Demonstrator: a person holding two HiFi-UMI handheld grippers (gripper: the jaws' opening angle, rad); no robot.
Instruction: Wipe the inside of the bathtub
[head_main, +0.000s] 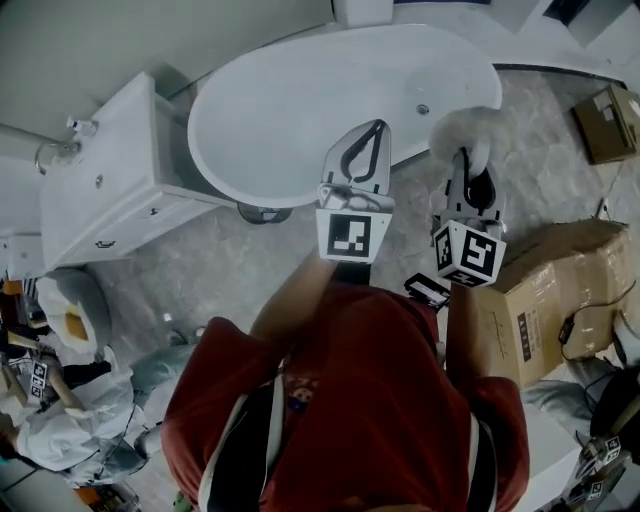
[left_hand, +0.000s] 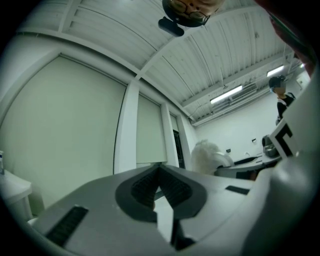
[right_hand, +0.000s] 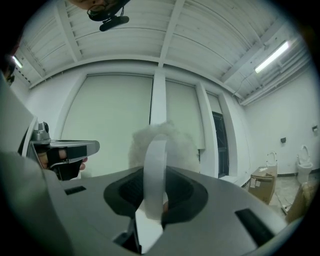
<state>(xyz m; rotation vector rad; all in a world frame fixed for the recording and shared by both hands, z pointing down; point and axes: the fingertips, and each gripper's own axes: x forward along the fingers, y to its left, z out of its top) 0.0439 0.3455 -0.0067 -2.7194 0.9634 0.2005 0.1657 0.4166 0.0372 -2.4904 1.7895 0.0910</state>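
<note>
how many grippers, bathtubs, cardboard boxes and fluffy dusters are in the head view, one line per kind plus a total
grippers: 2, the left gripper and the right gripper
bathtub: 1
cardboard boxes: 2, the big box and the small box
fluffy white duster: 1
total: 6

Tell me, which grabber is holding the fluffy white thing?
The right gripper: its jaws are closed on the band of the fluffy white duster. The left gripper beside it has its jaws shut together with nothing between them.
</note>
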